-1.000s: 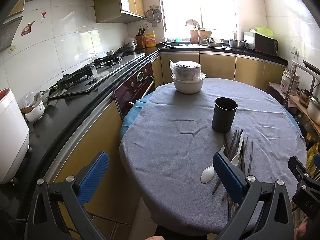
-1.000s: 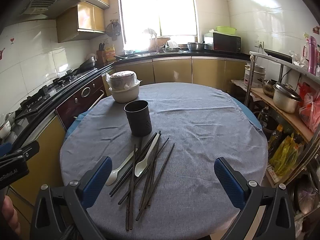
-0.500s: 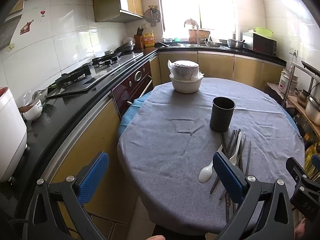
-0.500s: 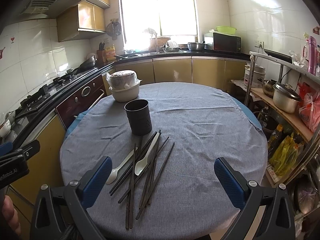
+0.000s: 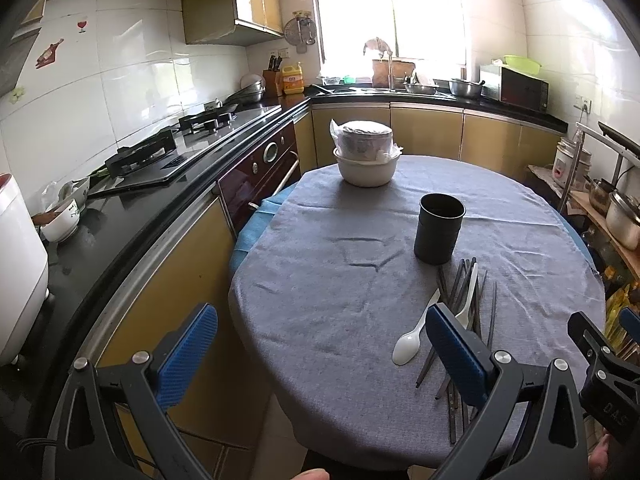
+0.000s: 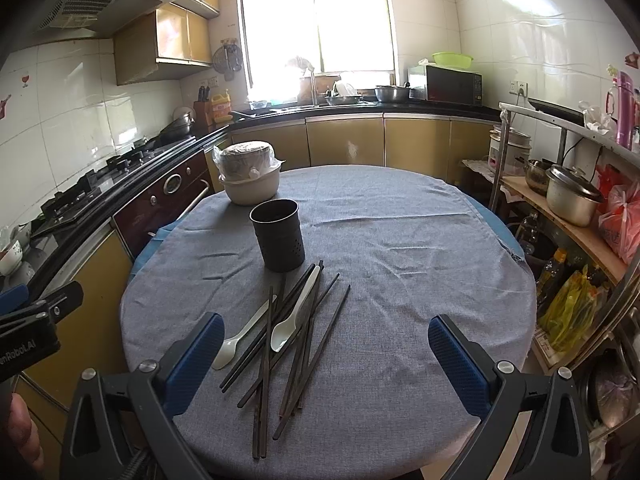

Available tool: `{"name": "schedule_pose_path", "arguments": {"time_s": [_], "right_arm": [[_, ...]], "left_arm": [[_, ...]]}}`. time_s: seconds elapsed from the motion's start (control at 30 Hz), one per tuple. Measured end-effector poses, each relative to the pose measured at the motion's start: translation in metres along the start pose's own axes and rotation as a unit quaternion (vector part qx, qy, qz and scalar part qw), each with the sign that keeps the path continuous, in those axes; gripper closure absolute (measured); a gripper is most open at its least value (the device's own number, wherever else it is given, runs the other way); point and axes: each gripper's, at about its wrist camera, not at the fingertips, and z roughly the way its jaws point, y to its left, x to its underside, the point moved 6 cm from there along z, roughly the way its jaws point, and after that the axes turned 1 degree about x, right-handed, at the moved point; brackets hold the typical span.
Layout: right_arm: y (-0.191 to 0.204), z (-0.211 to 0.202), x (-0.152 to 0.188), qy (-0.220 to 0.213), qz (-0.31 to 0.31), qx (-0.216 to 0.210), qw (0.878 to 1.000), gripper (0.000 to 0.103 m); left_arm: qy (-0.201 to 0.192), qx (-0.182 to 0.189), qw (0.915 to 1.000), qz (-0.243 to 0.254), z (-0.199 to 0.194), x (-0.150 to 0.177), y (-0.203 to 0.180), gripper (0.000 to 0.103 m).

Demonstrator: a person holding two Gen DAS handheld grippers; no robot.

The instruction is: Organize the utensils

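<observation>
Left wrist view: the left gripper occupies the lower part of the frame, fingers spread wide and empty. Its right pad overlaps the near end of the chopsticks at lower right. Against the view one second ago, the round table sits slightly further right and the floor gap at lower left is wider; the camera has shifted a little, with no closing on the pile. The black holder stands upright at centre right, just beyond the pile. One white spoon lies at the left edge of the pile, another spoon on top of it.

Right wrist view: the right gripper is at the bottom, fingers spread wide, nothing between them. This view is unchanged over the last second. The utensils lie scattered at lower centre, none in the holder.

Assessment: no object has moved; organizing has not begun, and the first pick is pending.
</observation>
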Motion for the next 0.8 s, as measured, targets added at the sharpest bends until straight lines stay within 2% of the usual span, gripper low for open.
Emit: {"name": "schedule_pose_path", "arguments": {"time_s": [0.37,0.8], "right_arm": [[-0.0010,-0.0012,-0.0031,-0.008,0.004,-0.001,1.000,0.000],[-0.0004,-0.0028,-0.0037,-0.011,0.005,-0.002,1.000,0.000]], "left_arm": [[-0.012,-0.001,0.9999,-0.007,-0.0028,-0.0032,0.0049,0.000],[-0.005,0.003,0.9999,-0.015,0.0010,-0.0021,0.0080,0.000]]}}
